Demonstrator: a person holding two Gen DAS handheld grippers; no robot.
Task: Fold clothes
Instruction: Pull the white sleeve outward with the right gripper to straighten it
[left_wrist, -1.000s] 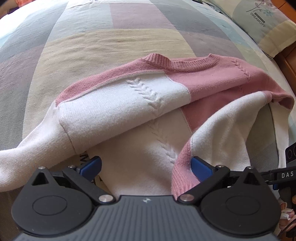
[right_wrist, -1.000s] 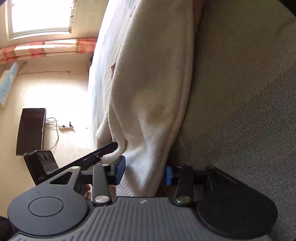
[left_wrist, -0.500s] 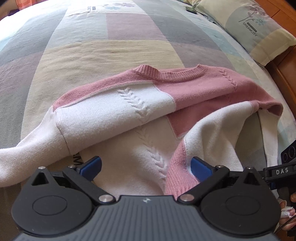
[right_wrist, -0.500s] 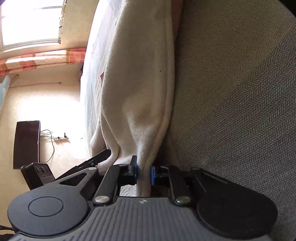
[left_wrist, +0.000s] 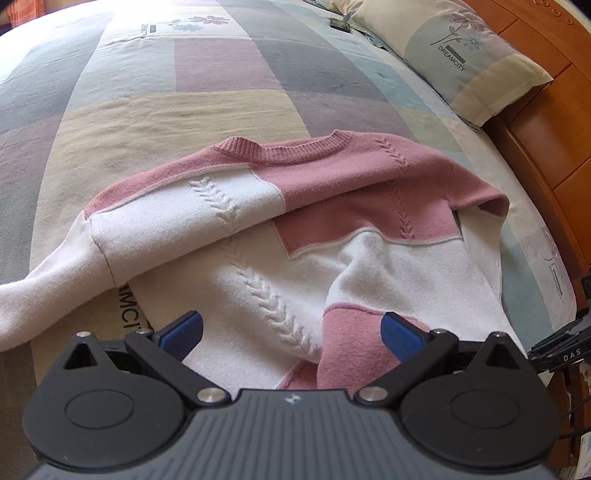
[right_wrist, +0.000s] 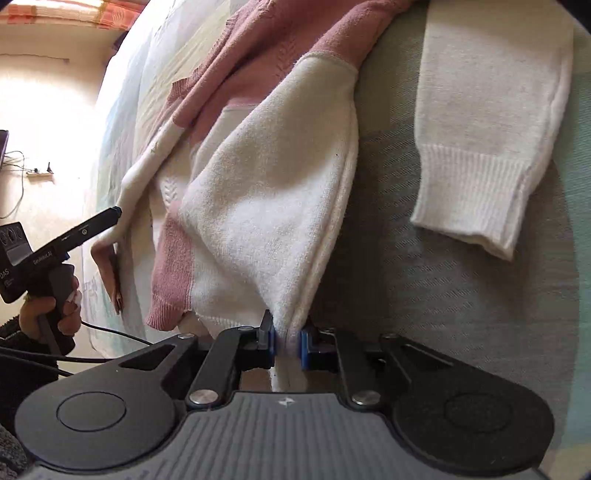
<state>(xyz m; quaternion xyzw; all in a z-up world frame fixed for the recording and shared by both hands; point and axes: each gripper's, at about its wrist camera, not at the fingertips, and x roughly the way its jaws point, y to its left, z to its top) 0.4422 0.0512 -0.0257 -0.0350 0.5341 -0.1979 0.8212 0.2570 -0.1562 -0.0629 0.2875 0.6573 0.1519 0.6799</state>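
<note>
1. Left wrist view: my left tongs (left_wrist: 291, 332) stand wide apart, clamped on nothing, poised over the sweater (left_wrist: 258, 236), I'd judge ready for a hem grip. The pink-and-white knit, braided down the front, lies rumpled on the bed (left_wrist: 184, 92), near a pillow (left_wrist: 454, 59).
2. Right wrist view: my right tongs (right_wrist: 284, 341) are pinched together on the sweater's (right_wrist: 266, 221) white lower edge, tenting it off the bed (right_wrist: 461, 314), probably to straighten it. One sleeve (right_wrist: 484, 147) lies flat alongside.

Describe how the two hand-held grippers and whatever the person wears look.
Each hand-held gripper, left and right, has a ribbed grey body, black linkage arms with silver pivots, and blue pads. The left one's black handle reads DAS and trails black cables. A dark fuzzy sleeve shows.
</note>
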